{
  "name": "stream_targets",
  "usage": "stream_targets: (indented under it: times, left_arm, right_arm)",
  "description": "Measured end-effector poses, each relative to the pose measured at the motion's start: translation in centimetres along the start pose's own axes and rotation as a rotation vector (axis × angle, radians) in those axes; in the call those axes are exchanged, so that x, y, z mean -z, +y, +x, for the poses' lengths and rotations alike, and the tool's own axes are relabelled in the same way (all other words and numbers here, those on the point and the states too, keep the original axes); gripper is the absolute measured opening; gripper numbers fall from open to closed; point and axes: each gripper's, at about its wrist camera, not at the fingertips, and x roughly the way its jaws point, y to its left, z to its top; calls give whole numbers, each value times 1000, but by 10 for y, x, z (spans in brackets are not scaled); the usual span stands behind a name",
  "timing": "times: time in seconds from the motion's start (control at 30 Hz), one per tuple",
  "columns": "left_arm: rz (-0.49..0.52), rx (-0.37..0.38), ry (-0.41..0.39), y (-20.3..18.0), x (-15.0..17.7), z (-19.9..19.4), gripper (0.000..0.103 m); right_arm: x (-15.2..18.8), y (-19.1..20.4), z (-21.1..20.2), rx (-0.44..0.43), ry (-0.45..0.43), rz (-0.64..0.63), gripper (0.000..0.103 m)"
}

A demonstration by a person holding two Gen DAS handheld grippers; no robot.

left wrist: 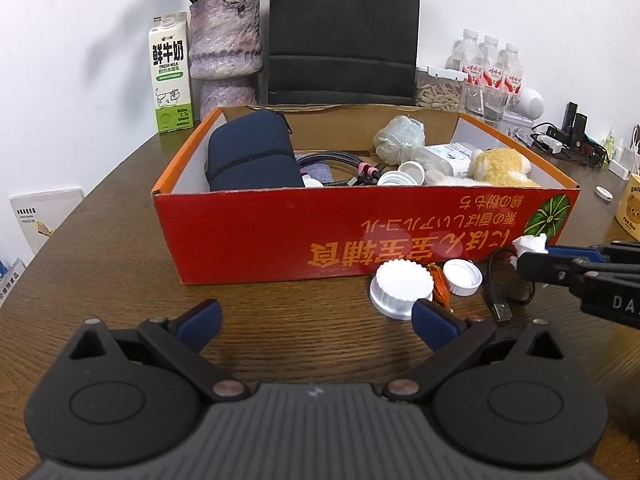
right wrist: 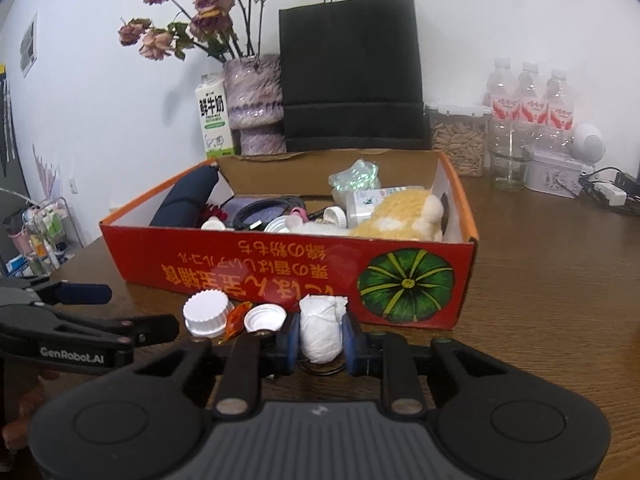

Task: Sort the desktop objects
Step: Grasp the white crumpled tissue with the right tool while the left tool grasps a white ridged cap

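A red cardboard box (left wrist: 280,232) stands on the wooden table and holds a navy pouch (left wrist: 250,156), cables, white lids, a bottle and a yellow plush toy (left wrist: 500,166). My right gripper (right wrist: 320,336) is shut on a crumpled white tissue (right wrist: 322,330) just in front of the box (right wrist: 280,276); the tissue also shows in the left wrist view (left wrist: 530,245). My left gripper (left wrist: 316,320) is open and empty, low over the table. A large white cap (left wrist: 400,288), a small white cap (left wrist: 462,277), an orange scrap (left wrist: 440,284) and a black USB cable (left wrist: 498,300) lie in front of the box.
Behind the box stand a milk carton (left wrist: 170,76), a purple vase (left wrist: 226,48), a black paper bag (left wrist: 344,32), water bottles (left wrist: 490,64) and a snack jar (left wrist: 440,88). A power strip with cables (left wrist: 560,140) and a bear cup (left wrist: 630,210) sit at right.
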Motion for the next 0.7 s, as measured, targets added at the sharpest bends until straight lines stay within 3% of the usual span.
stream_targets:
  times: [0.27, 0.5, 0.7]
  left_arm:
    - [37, -11, 15, -18, -7, 12, 103]
    - [35, -6, 12, -27, -12, 20, 95]
    - [20, 29, 21, -28, -14, 24, 69]
  right_arm:
    - [-1, -8, -6, 22, -20, 17, 21]
    - [2, -15, -6, 34, -15, 32, 21]
    - [3, -11, -7, 34, -17, 15, 21]
